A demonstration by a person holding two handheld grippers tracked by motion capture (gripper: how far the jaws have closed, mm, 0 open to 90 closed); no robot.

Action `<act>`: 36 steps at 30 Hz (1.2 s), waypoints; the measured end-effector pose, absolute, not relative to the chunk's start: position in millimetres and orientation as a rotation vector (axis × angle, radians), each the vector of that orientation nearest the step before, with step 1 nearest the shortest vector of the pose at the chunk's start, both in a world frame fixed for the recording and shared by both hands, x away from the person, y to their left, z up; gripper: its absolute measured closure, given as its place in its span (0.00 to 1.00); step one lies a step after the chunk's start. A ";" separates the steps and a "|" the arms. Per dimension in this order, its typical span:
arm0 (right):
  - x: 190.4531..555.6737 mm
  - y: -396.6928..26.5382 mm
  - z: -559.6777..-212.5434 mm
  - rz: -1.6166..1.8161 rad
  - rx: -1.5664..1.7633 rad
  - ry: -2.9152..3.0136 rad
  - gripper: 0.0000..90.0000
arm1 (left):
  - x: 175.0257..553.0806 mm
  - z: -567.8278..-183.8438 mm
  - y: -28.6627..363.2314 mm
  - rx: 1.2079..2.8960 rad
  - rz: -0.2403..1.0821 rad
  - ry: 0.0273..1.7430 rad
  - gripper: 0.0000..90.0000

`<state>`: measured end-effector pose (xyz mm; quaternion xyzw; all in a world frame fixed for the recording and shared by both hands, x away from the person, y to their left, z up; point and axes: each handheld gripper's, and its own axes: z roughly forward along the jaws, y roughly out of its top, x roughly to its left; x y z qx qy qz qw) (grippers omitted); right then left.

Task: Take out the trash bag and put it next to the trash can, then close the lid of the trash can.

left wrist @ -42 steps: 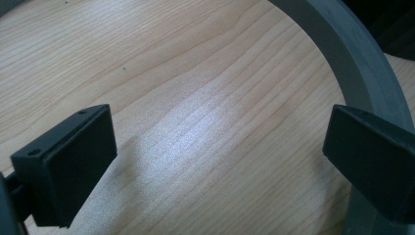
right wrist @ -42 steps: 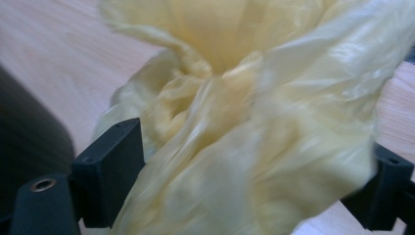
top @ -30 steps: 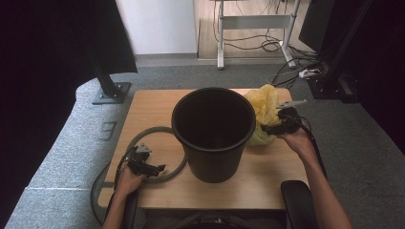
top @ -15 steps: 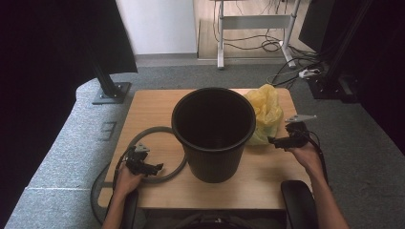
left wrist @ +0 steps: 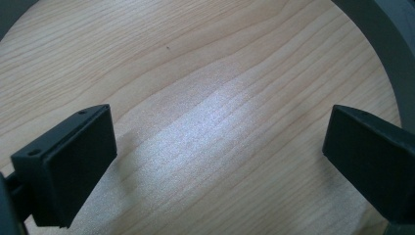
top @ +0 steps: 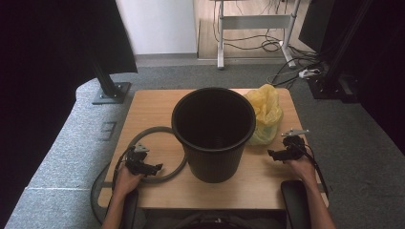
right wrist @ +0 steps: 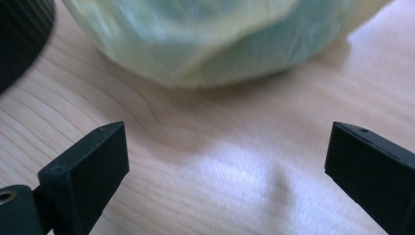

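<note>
The right gripper (top: pixel 274 155) has its jaws spread wide with nothing between them; they have just been opening that last bit further. In the right gripper view its fingers (right wrist: pixel 80 174) hover low over bare wood, and the yellow bag (right wrist: pixel 210 39) lies just ahead of them, apart from both pads. The bag (top: pixel 264 113) sits near the desk's far right corner, touching the side of the black bucket (top: pixel 213 133). The right gripper is above the open strip of desk (top: pixel 267 183) between the bucket and the right edge, close to that edge, with free wood toward the near edge.

The left gripper (top: pixel 156 168) also has its jaws spread, holding nothing. In the left gripper view its fingers (left wrist: pixel 68 161) stand over bare wood inside the curve of the grey ring (left wrist: pixel 386 54), which arcs past the right pad without touching it. In the high view the ring (top: pixel 177 167) lies flat on the left half of the desk, its right side just beside the bucket's base, and the gripper's tips are over its near part. The bucket stands upright in the middle of the desk, taking most of the room between the two hands.
</note>
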<state>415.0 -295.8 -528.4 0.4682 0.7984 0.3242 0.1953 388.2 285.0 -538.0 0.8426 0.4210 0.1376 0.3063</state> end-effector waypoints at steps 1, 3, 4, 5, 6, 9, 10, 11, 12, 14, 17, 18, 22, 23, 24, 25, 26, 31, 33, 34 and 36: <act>415.0 -296.5 -532.0 0.898 1.319 2.242 0.03 | 388.2 -538.1 284.8 2.233 0.365 1.113 0.00; 414.4 -297.7 -538.1 0.888 1.318 2.239 0.04 | 388.1 -538.1 284.5 2.236 0.366 1.110 0.00; 414.1 -298.1 -541.5 0.891 1.322 2.236 0.04 | 388.0 -538.3 284.1 2.237 0.366 1.111 0.00; 413.9 -298.4 -545.6 0.892 1.333 2.237 0.04 | 387.9 -538.5 283.7 2.239 0.365 1.112 0.00; 413.9 -298.3 -550.4 0.876 1.339 2.248 0.02 | 388.0 -538.5 283.6 2.244 0.365 1.109 0.00; 412.3 -300.2 -556.1 0.917 1.338 2.224 0.00 | 387.6 -537.6 282.8 2.247 0.369 1.100 0.00; 411.6 -300.3 -556.6 0.923 1.337 2.217 0.00 | 387.4 -536.8 282.9 2.244 0.377 1.101 0.00; 411.0 -300.2 -557.3 0.930 1.336 2.208 0.00 | 387.3 -535.9 283.2 2.235 0.383 1.106 0.00; 410.7 -300.2 -557.5 0.932 1.335 2.206 0.00 | 387.3 -534.3 284.2 2.230 0.387 1.108 0.00; 410.6 -300.0 -557.5 0.932 1.336 2.205 0.00 | 387.0 -530.9 285.7 2.227 0.426 1.115 0.00; 410.5 -299.8 -557.5 0.933 1.335 2.205 0.00 | 388.2 -526.1 291.0 2.207 0.455 1.131 0.00; 410.5 -299.8 -557.5 0.933 1.335 2.206 0.00 | 388.8 -524.8 293.2 2.197 0.460 1.138 0.00; 409.8 -298.9 -557.6 0.936 1.328 2.211 0.00 | 391.3 -520.1 302.9 2.164 0.493 1.162 0.00; 409.6 -298.7 -557.5 0.936 1.327 2.212 0.00 | 392.2 -519.0 305.6 2.158 0.496 1.167 0.00; 409.3 -298.5 -557.5 0.937 1.326 2.214 0.00 | 393.3 -518.3 308.1 2.148 0.502 1.175 0.00; 409.2 -298.3 -557.5 0.938 1.325 2.216 0.00 | 394.6 -517.4 310.9 2.145 0.511 1.183 0.00; 409.2 -298.2 -557.6 0.938 1.325 2.214 0.00 | 395.7 -516.4 313.7 2.140 0.524 1.194 0.00; 409.0 -297.7 -557.6 0.940 1.320 2.217 0.00 | 400.5 -515.0 330.3 2.092 0.564 1.249 0.00; 408.9 -297.2 -557.6 0.941 1.318 2.218 0.00 | 402.5 -516.3 337.2 2.080 0.565 1.271 0.00; 408.8 -297.1 -557.6 0.941 1.317 2.219 0.00 | 403.4 -517.4 340.2 2.074 0.567 1.283 0.00; 408.8 -296.7 -557.6 0.942 1.312 2.224 0.00 | 405.6 -520.0 345.2 2.067 0.563 1.302 0.00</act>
